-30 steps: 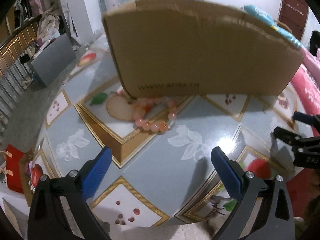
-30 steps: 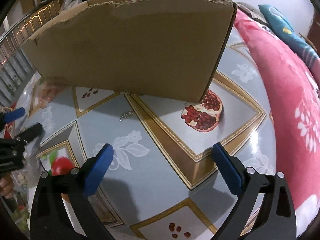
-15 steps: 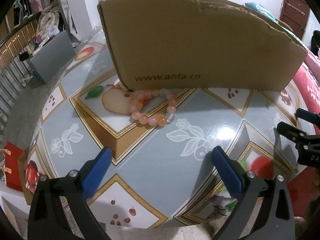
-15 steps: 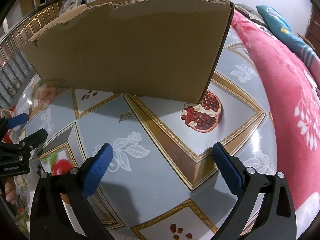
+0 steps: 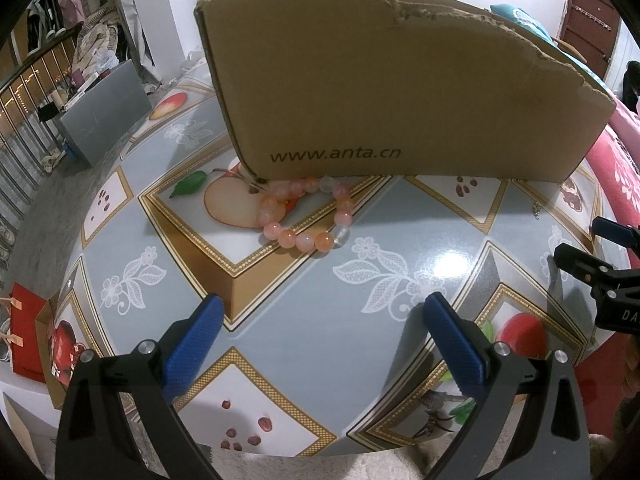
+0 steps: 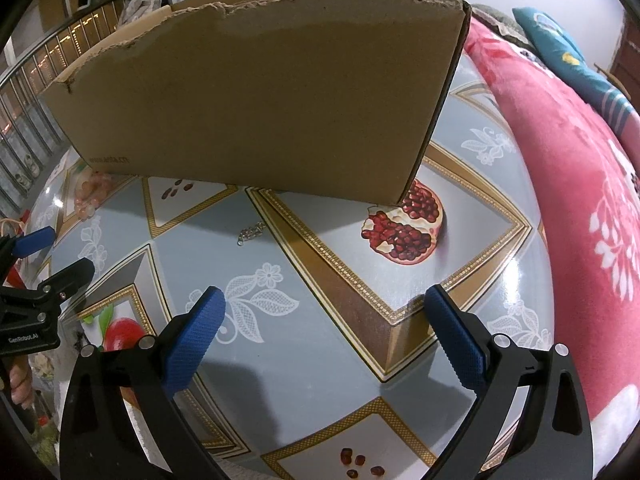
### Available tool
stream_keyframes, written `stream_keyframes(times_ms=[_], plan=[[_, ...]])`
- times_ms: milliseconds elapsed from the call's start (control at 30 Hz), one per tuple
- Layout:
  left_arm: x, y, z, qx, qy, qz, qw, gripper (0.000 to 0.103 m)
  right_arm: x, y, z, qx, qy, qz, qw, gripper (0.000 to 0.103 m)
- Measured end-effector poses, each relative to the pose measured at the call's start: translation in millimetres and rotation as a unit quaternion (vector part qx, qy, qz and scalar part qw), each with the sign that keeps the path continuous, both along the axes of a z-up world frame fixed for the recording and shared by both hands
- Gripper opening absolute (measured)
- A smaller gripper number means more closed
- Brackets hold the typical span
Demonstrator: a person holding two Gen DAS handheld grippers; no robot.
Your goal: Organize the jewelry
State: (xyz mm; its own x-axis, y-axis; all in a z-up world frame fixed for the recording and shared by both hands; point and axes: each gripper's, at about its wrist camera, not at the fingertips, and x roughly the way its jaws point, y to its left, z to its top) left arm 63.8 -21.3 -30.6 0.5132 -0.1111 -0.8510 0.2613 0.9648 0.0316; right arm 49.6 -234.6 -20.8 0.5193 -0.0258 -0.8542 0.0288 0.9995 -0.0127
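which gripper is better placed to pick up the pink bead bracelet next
Left. The bead bracelet lies straight ahead of the open left gripper, against the cardboard box. The right gripper faces the small chain instead.

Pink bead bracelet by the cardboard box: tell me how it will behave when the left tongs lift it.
The bead bracelet is a loop of separate round beads, so it would likely sag and swing rather than hold its shape. The beads look glossy and may slip between the open left tongs. It lies against the cardboard box, so a push may bunch it there.
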Motion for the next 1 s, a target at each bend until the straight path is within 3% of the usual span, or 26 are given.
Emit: stream_keyframes(times_ms=[1000], plan=[[-1.2,0.6,-0.1,0.000,0.000,0.004,1.0000,0.099,-3.0,-0.2,-2.5,0.000,0.002,0.005,1.000,0.095]])
